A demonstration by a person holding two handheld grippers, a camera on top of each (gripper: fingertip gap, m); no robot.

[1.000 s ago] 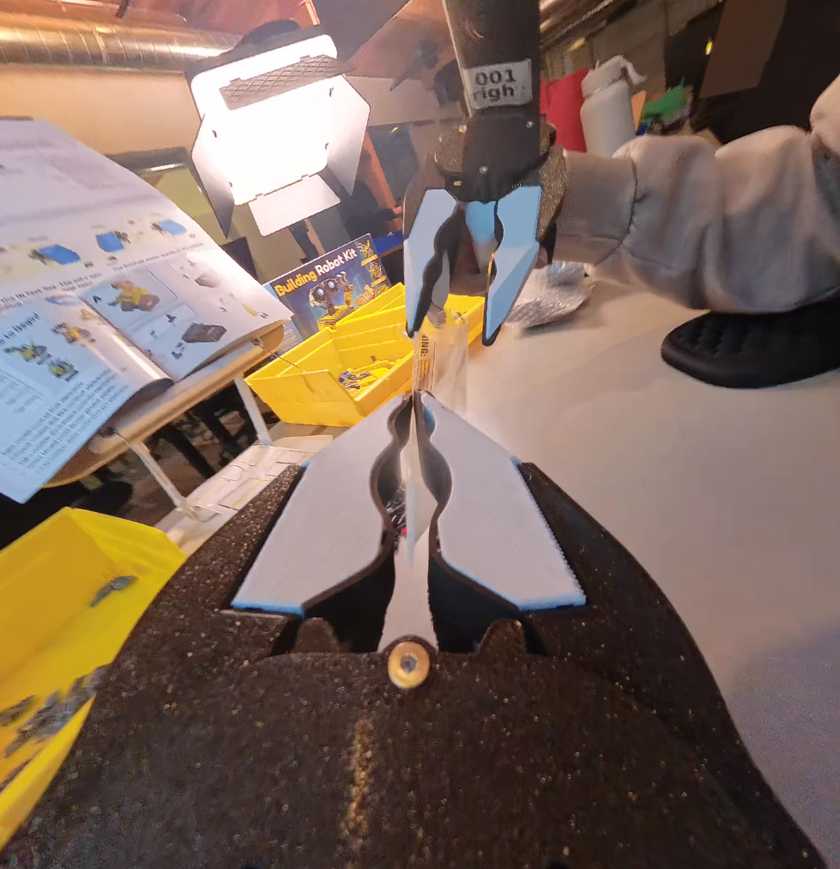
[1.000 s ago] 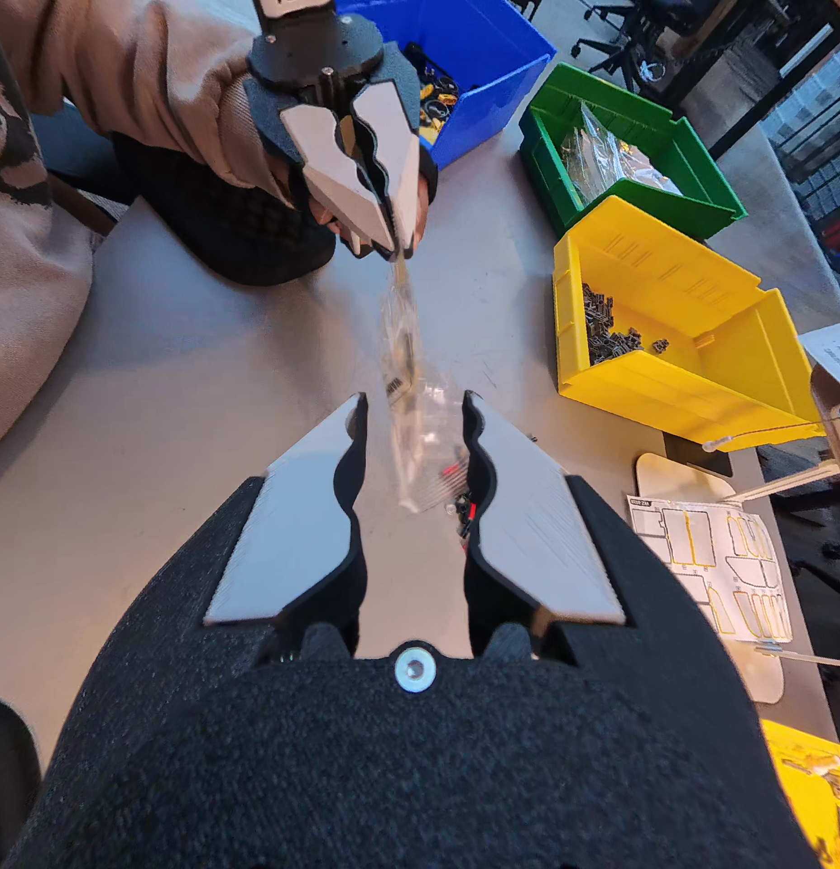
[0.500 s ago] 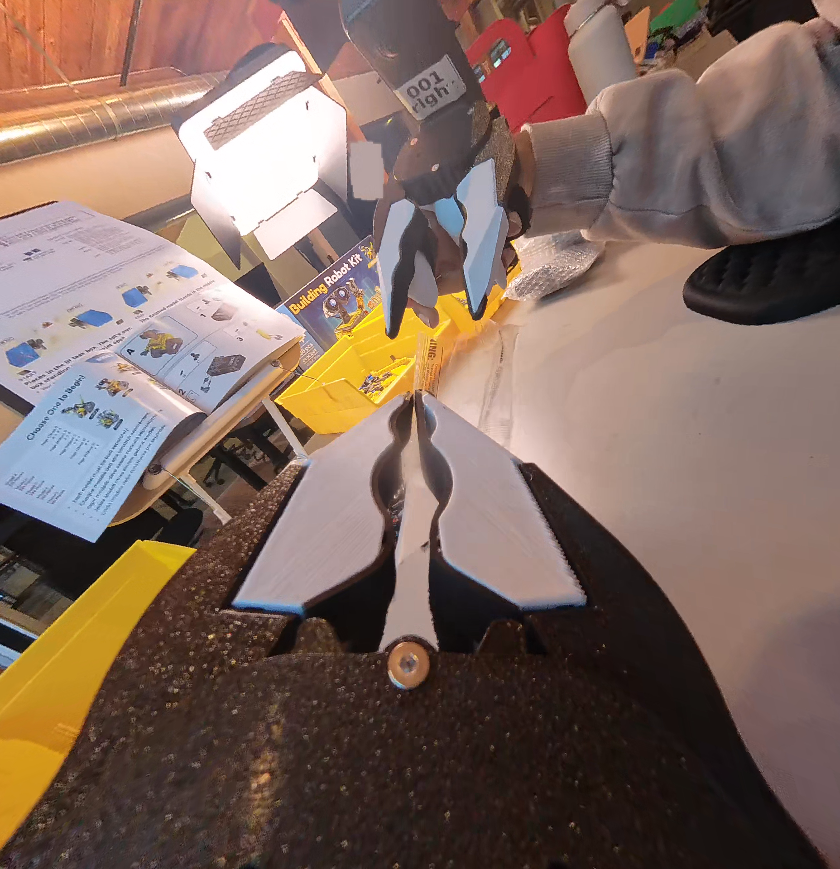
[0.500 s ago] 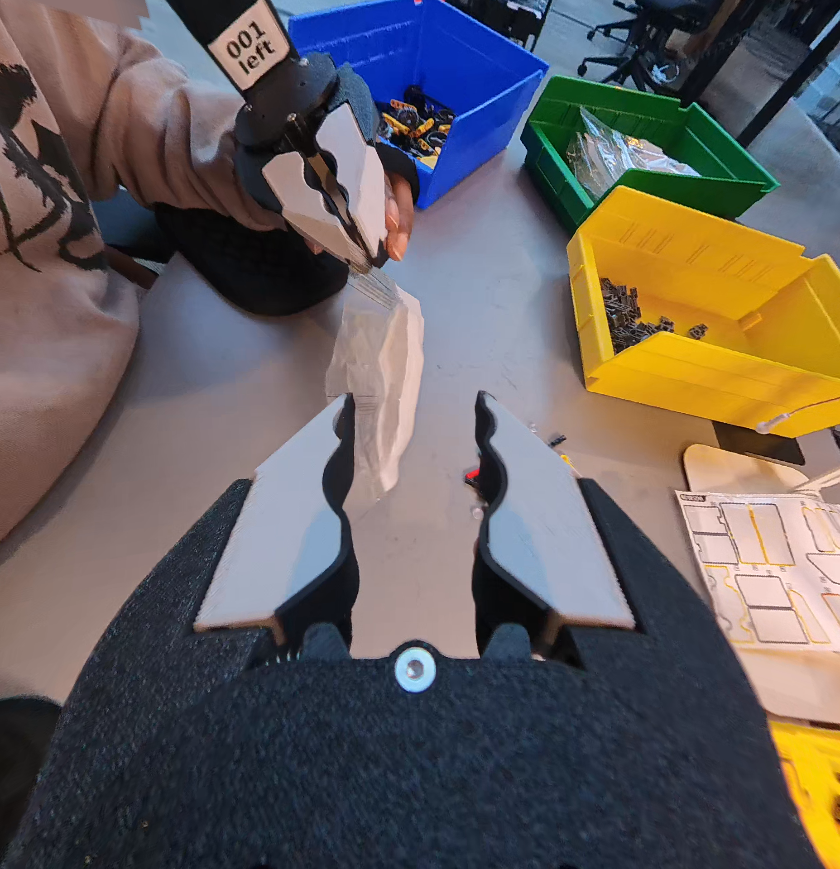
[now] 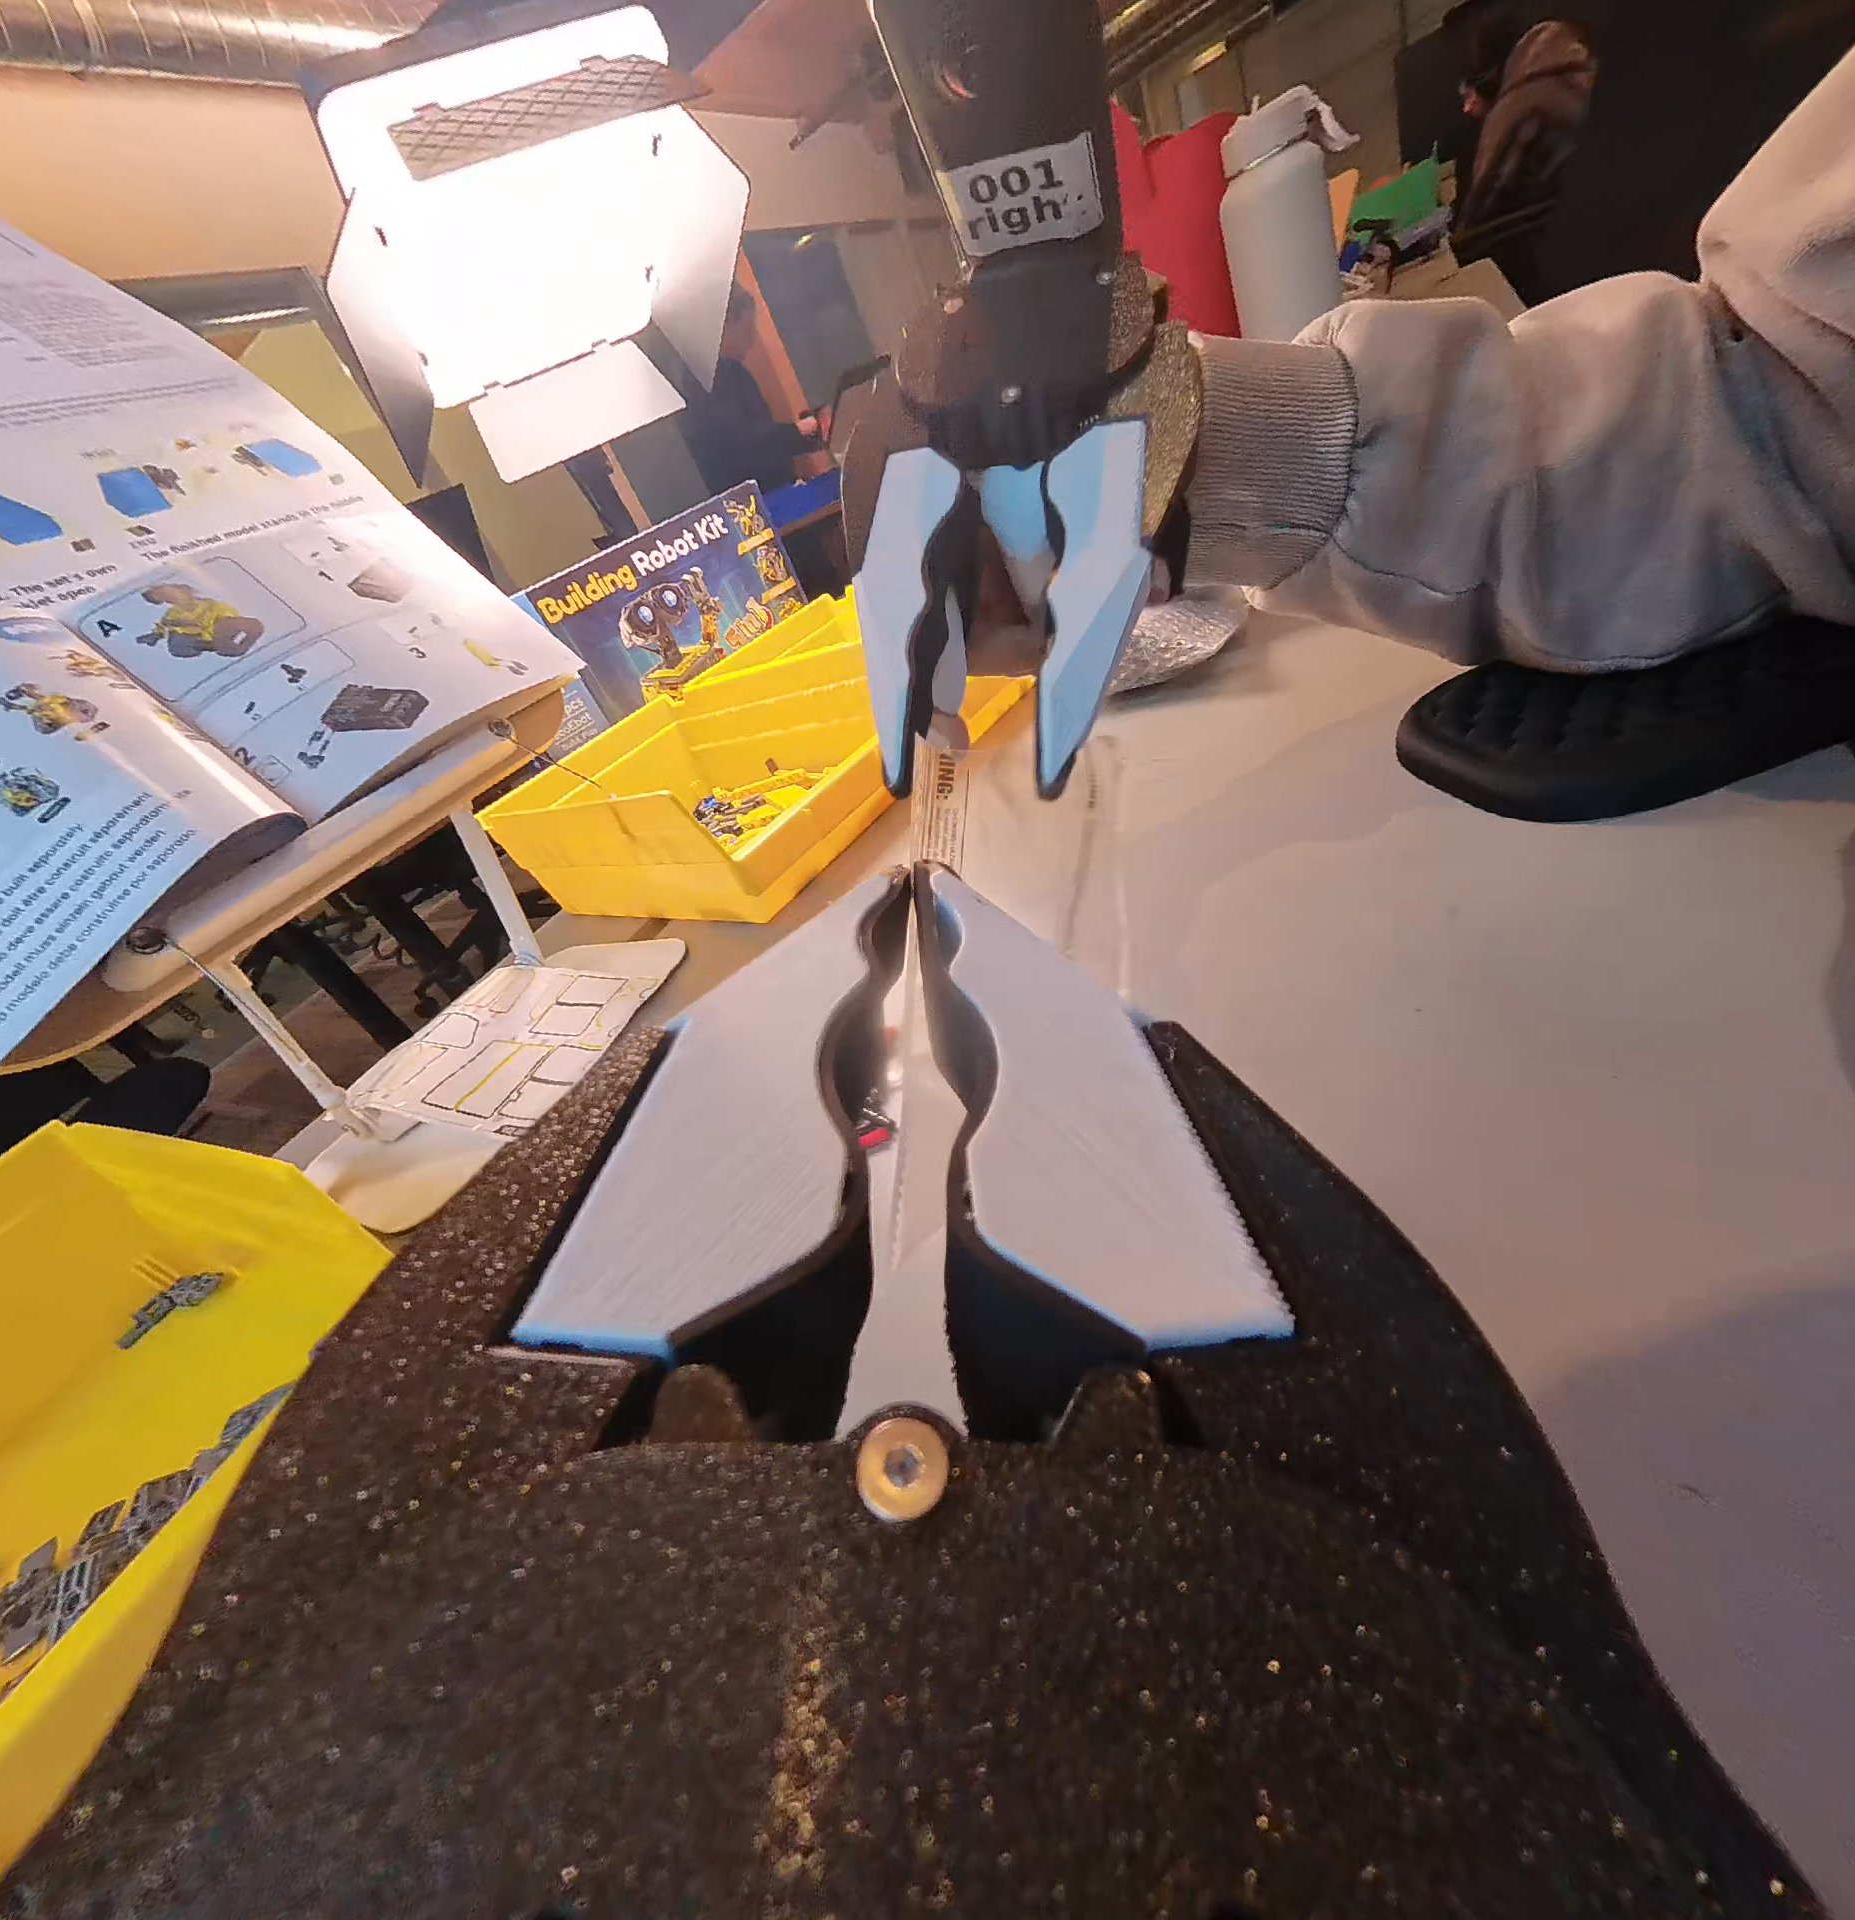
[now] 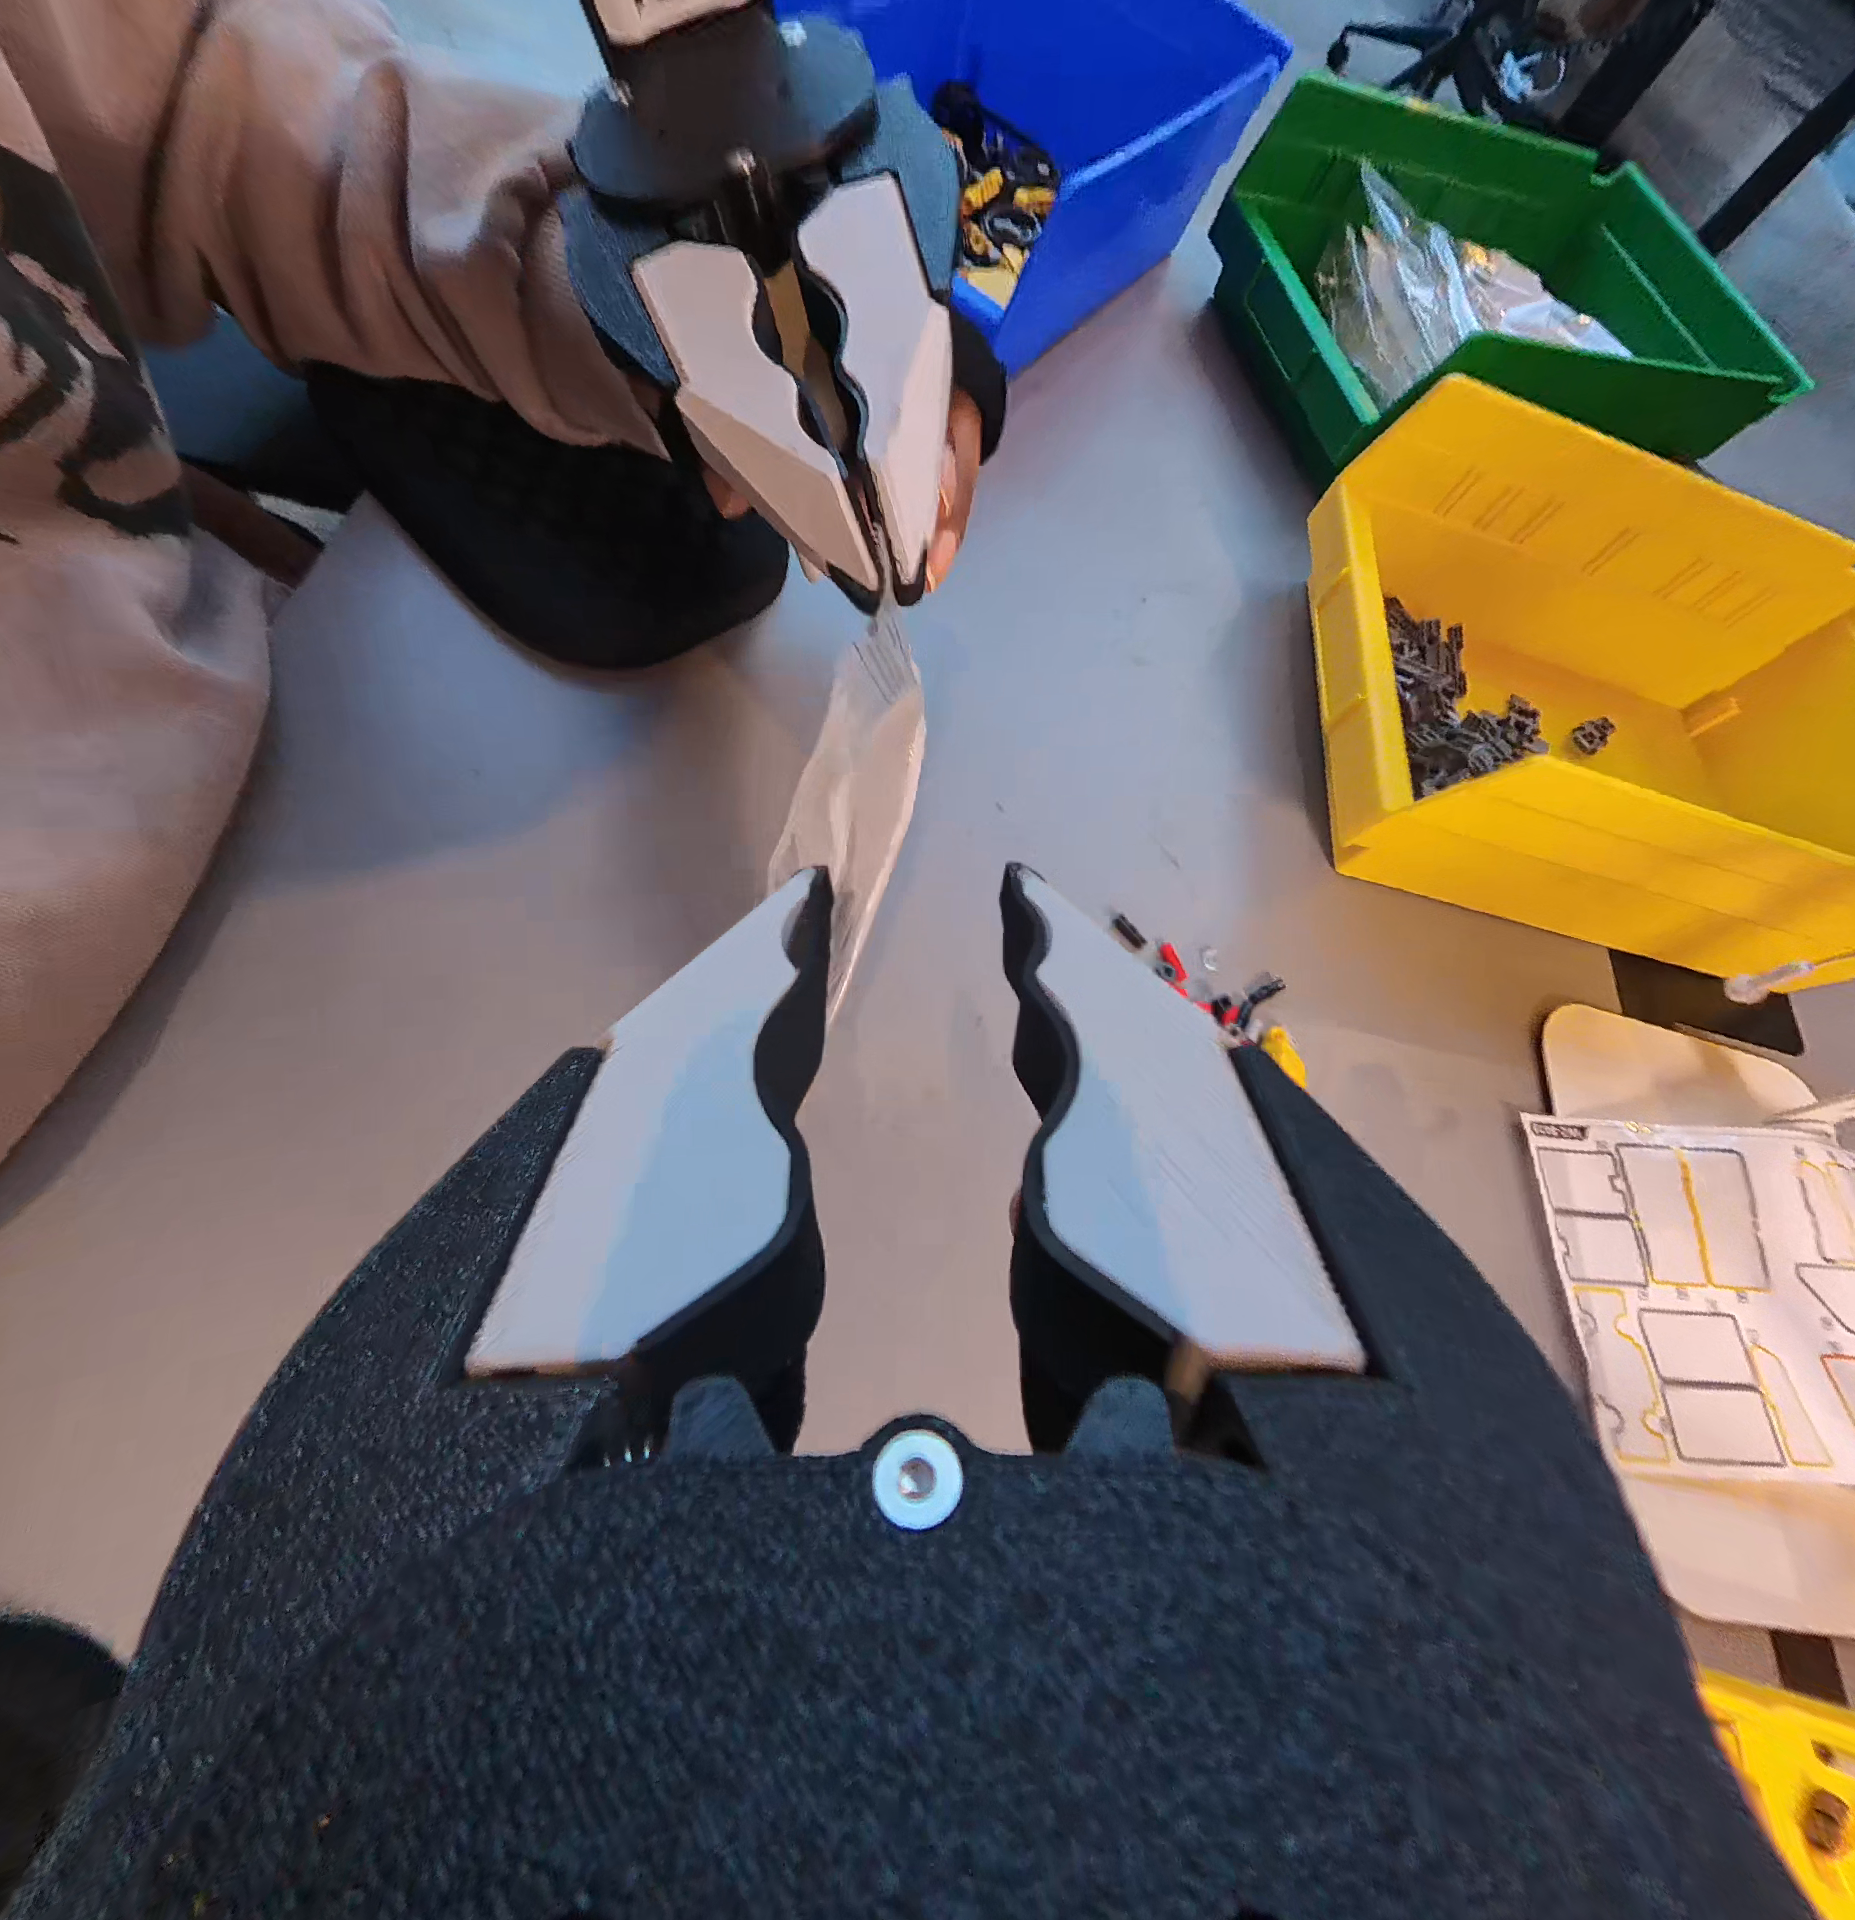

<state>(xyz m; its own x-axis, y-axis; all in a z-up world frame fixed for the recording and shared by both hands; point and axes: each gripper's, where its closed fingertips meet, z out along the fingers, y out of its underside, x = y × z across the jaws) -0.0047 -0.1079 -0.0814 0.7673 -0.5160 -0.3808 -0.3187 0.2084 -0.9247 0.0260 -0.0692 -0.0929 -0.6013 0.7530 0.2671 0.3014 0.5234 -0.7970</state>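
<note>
My left gripper (image 5: 915,883) is shut on a clear plastic bag (image 5: 938,805), seen edge-on between its fingers. In the right wrist view the left gripper (image 6: 887,597) holds the bag (image 6: 861,769) by its top edge, and the bag hangs down toward the grey table (image 6: 487,883). My right gripper (image 6: 912,878) is open and empty, with the bag's lower end touching its left finger. It also shows in the left wrist view (image 5: 970,784), pointing down just beyond the bag. Several small red, black and yellow parts (image 6: 1203,987) lie on the table beside the right finger.
A blue bin (image 6: 1110,156), a green bin with bags (image 6: 1505,260) and a yellow bin with dark parts (image 6: 1577,727) stand at the far right. A sticker sheet (image 6: 1712,1299), an open booklet on a stand (image 5: 175,623), a lamp (image 5: 528,239), a yellow tray (image 5: 715,790) and black wrist pads (image 5: 1629,727) surround the work area. The grippers' ends are close to 6 cm from one another.
The bag hung between the right gripper's fingers; it has since swung to the left finger. The small parts now lie on the table to the right. The left gripper stayed shut on the bag.
</note>
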